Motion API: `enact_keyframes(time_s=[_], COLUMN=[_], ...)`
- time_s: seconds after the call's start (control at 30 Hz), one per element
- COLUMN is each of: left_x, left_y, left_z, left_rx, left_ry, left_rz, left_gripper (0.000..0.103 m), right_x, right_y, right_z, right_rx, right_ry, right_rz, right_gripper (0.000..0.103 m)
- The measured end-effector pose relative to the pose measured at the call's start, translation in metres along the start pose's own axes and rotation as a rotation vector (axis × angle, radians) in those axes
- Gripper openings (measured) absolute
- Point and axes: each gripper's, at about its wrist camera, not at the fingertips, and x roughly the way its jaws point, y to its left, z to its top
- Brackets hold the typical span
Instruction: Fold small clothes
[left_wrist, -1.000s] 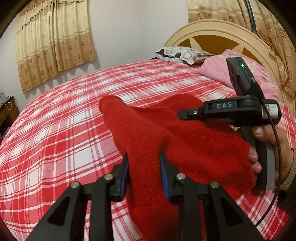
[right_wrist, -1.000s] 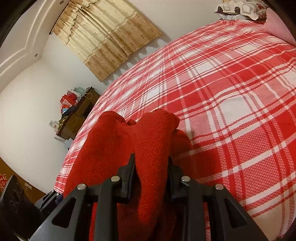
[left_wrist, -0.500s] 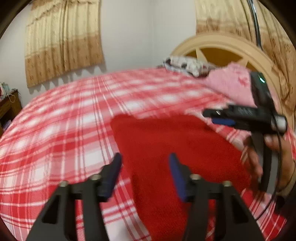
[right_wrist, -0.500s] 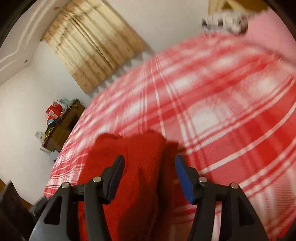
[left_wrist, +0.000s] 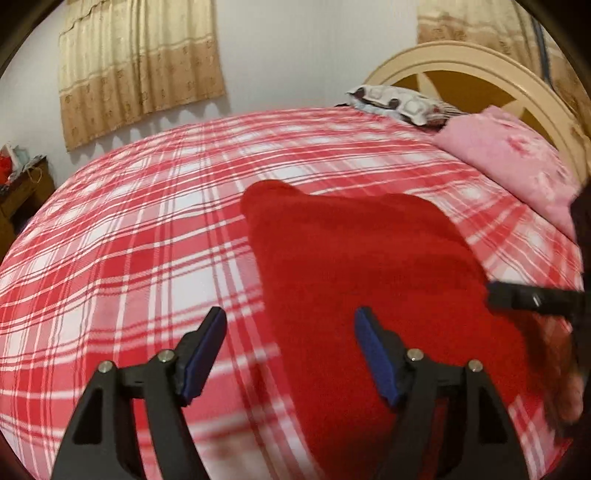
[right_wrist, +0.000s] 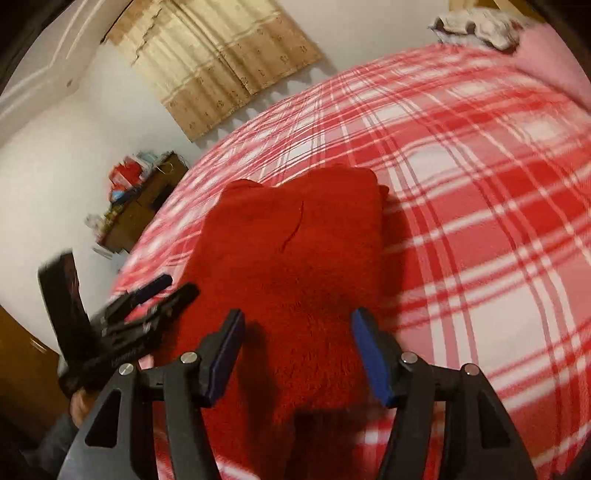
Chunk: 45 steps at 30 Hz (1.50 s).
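Note:
A red knitted garment (left_wrist: 369, 280) lies folded on the red and white plaid bed (left_wrist: 129, 258); it also shows in the right wrist view (right_wrist: 303, 251). My left gripper (left_wrist: 290, 328) is open and empty, above the garment's near left edge. My right gripper (right_wrist: 297, 332) is open and empty, above the garment's near end. The right gripper shows at the right edge of the left wrist view (left_wrist: 532, 301). The left gripper shows at the left of the right wrist view (right_wrist: 147, 302).
A pink pillow (left_wrist: 517, 162) and a patterned pillow (left_wrist: 399, 103) lie by the cream headboard (left_wrist: 480, 70). A wooden side table with clutter (right_wrist: 140, 206) stands beyond the bed's far side. Curtains (left_wrist: 136, 62) hang on the wall.
Both grippers have opened and let go of the red garment, which now lies flat on the bed. Both grippers have drawn back from it.

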Motion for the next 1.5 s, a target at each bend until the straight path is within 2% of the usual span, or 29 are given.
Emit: enact_keyframes(time_s=[0.07, 0.1, 0.13, 0.2, 0.23, 0.3, 0.37, 0.43, 0.53, 0.63, 0.67, 0.7, 0.77, 0.9, 0.97, 1.03, 1.1, 1.23, 1.33, 1.5], left_x=[-0.017, -0.021, -0.022, -0.012, -0.013, -0.017, -0.026, -0.034, -0.02, 0.008, 0.017, 0.024, 0.027, 0.037, 0.042, 0.042, 0.04, 0.03, 0.024, 0.009], left_y=[-0.006, -0.009, -0.013, -0.021, -0.021, -0.017, -0.01, 0.002, 0.016, 0.022, 0.024, 0.027, 0.028, 0.019, 0.012, 0.005, -0.001, -0.012, -0.016, -0.013], left_z=[-0.013, -0.021, -0.03, -0.034, -0.033, -0.024, -0.019, -0.014, -0.007, -0.007, -0.008, -0.01, -0.008, -0.004, -0.001, 0.002, 0.004, 0.005, 0.006, 0.007], left_rx=[0.008, 0.014, 0.023, 0.05, 0.052, 0.03, -0.003, -0.043, -0.101, -0.152, -0.177, -0.217, -0.258, -0.256, -0.244, -0.225, -0.195, -0.118, -0.067, -0.048], left_ry=[-0.017, -0.021, -0.011, 0.034, 0.031, 0.021, -0.008, -0.051, -0.028, 0.032, 0.056, 0.074, 0.093, 0.119, 0.132, 0.131, 0.122, 0.089, 0.069, 0.046], left_rz=[-0.03, -0.037, -0.03, -0.031, -0.03, -0.031, -0.048, -0.062, -0.062, -0.088, -0.103, -0.147, -0.176, -0.215, -0.247, -0.266, -0.257, -0.214, -0.166, -0.139], left_gripper=[0.084, 0.095, 0.101, 0.099, 0.098, 0.098, 0.098, 0.099, 0.1, 0.1, 0.1, 0.1, 0.099, 0.098, 0.093, 0.081, 0.074, 0.053, 0.042, 0.035], right_x=[-0.015, -0.021, -0.025, -0.018, -0.012, -0.005, -0.016, -0.033, -0.05, -0.033, -0.021, -0.008, 0.01, 0.032, 0.04, 0.045, 0.052, 0.057, 0.057, 0.048], right_y=[0.01, 0.018, 0.024, 0.031, 0.029, 0.019, 0.018, 0.019, 0.009, -0.008, -0.017, -0.023, -0.042, -0.055, -0.05, -0.044, -0.039, -0.035, -0.021, -0.01], right_z=[-0.008, -0.013, -0.019, -0.03, -0.034, -0.042, -0.037, -0.028, -0.007, 0.019, 0.026, 0.033, 0.039, 0.046, 0.047, 0.048, 0.047, 0.05, 0.05, 0.052], right_rx=[-0.045, -0.079, -0.111, -0.148, -0.146, -0.112, -0.109, -0.104, -0.045, 0.026, 0.071, 0.122, 0.211, 0.269, 0.248, 0.222, 0.19, 0.153, 0.114, 0.101], right_ry=[-0.021, -0.034, -0.035, 0.022, 0.061, 0.121, 0.088, 0.02, -0.054, -0.043, -0.013, 0.014, 0.037, 0.033, 0.048, 0.063, 0.081, 0.068, 0.042, -0.011], right_rz=[-0.023, -0.021, -0.01, -0.076, -0.098, -0.083, -0.073, -0.044, -0.03, -0.039, -0.016, 0.016, 0.05, 0.12, 0.142, 0.147, 0.124, 0.106, 0.089, 0.111], right_gripper=[0.062, 0.062, 0.065, 0.065, 0.065, 0.065, 0.065, 0.065, 0.073, 0.073, 0.073, 0.073, 0.073, 0.073, 0.07, 0.051, 0.044, 0.037, 0.035, 0.034])
